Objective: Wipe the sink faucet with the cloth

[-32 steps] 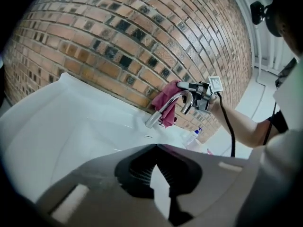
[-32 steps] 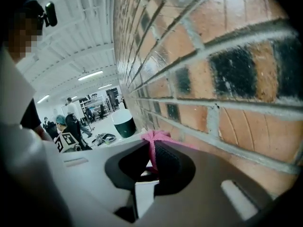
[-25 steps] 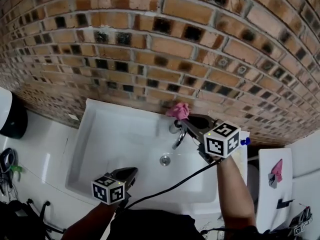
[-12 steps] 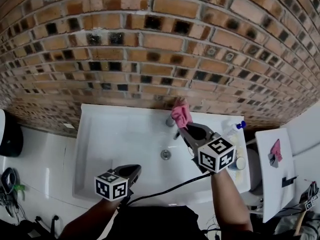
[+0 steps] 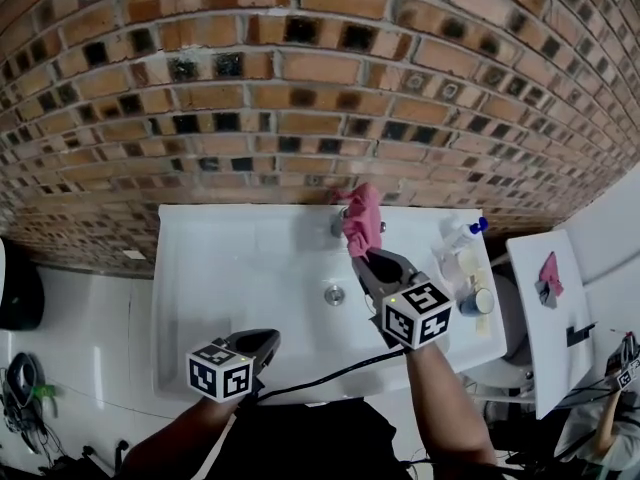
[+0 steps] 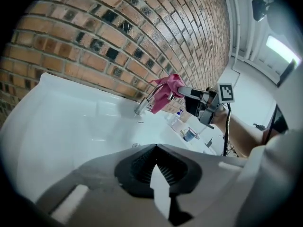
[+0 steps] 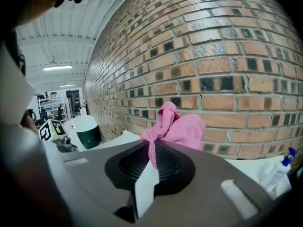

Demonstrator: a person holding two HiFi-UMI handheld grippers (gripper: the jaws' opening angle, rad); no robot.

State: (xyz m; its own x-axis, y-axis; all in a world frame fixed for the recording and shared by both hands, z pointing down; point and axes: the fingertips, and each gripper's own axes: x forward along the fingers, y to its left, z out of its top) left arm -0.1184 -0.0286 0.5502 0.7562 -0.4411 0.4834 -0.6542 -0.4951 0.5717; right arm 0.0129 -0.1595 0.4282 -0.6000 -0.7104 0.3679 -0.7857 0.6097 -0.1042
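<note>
A pink cloth (image 5: 362, 218) hangs from my right gripper (image 5: 372, 260), which is shut on it. The cloth drapes against the chrome faucet (image 5: 338, 226) at the back of the white sink (image 5: 200, 268) and hides most of it. In the left gripper view the faucet (image 6: 143, 106) shows with the cloth (image 6: 166, 91) over its top and the right gripper (image 6: 195, 97) behind. The right gripper view is filled by the cloth (image 7: 176, 126) pinched between the jaws; the faucet is hidden there. My left gripper (image 5: 258, 346) is shut on nothing, low over the sink's front rim.
A brick wall (image 5: 300, 98) rises right behind the sink. A spray bottle (image 5: 460, 236) and a small cup (image 5: 477, 301) stand on the sink's right ledge. The drain (image 5: 334, 294) lies mid-basin. A dark green bin (image 7: 88, 132) stands to the left.
The right gripper has carried the cloth from behind the faucet's top down over the faucet. My view has shifted, showing more of the sink. The left gripper has stayed by the front rim.
</note>
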